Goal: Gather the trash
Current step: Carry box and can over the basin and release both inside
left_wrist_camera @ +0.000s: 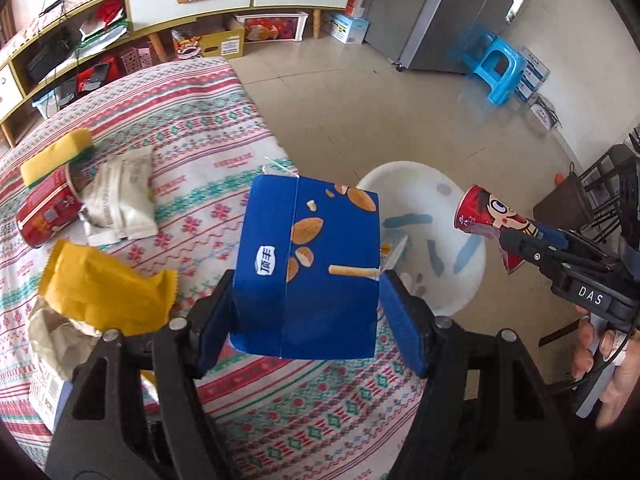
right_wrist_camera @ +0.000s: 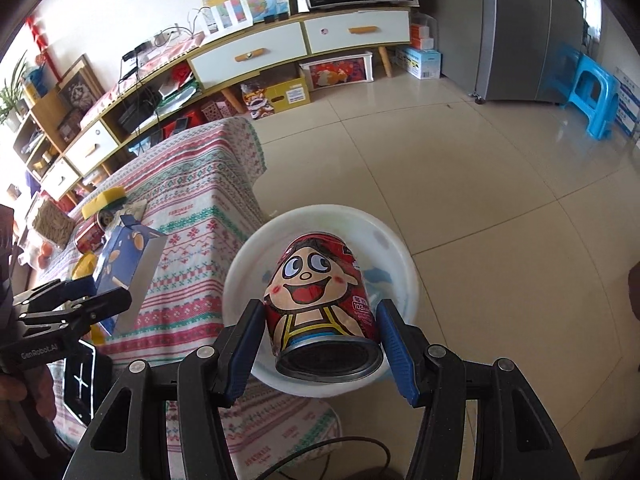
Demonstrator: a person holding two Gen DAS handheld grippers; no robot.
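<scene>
My left gripper (left_wrist_camera: 308, 320) is shut on a blue snack box (left_wrist_camera: 308, 264) printed with almonds, held over the table's right edge. The same box (right_wrist_camera: 120, 256) shows at the left of the right wrist view. My right gripper (right_wrist_camera: 320, 344) is shut on a red cartoon-face can (right_wrist_camera: 320, 304), bottom toward the camera, above a white basin (right_wrist_camera: 400, 240) on the floor. From the left wrist view that can (left_wrist_camera: 486, 214) hangs over the basin (left_wrist_camera: 460, 200), which holds a small carton (left_wrist_camera: 394, 250). On the patterned tablecloth (left_wrist_camera: 192, 128) lie another red can (left_wrist_camera: 46, 212), a white wrapper (left_wrist_camera: 120, 196) and a yellow wrapper (left_wrist_camera: 104, 292).
A yellow sponge (left_wrist_camera: 56, 156) lies at the table's far left, crumpled paper (left_wrist_camera: 52, 336) near the front left. Beyond the table stand a low cabinet (right_wrist_camera: 280, 44) with boxes under it, a grey fridge (right_wrist_camera: 520, 32) and a blue stool (right_wrist_camera: 592, 96) on the tiled floor.
</scene>
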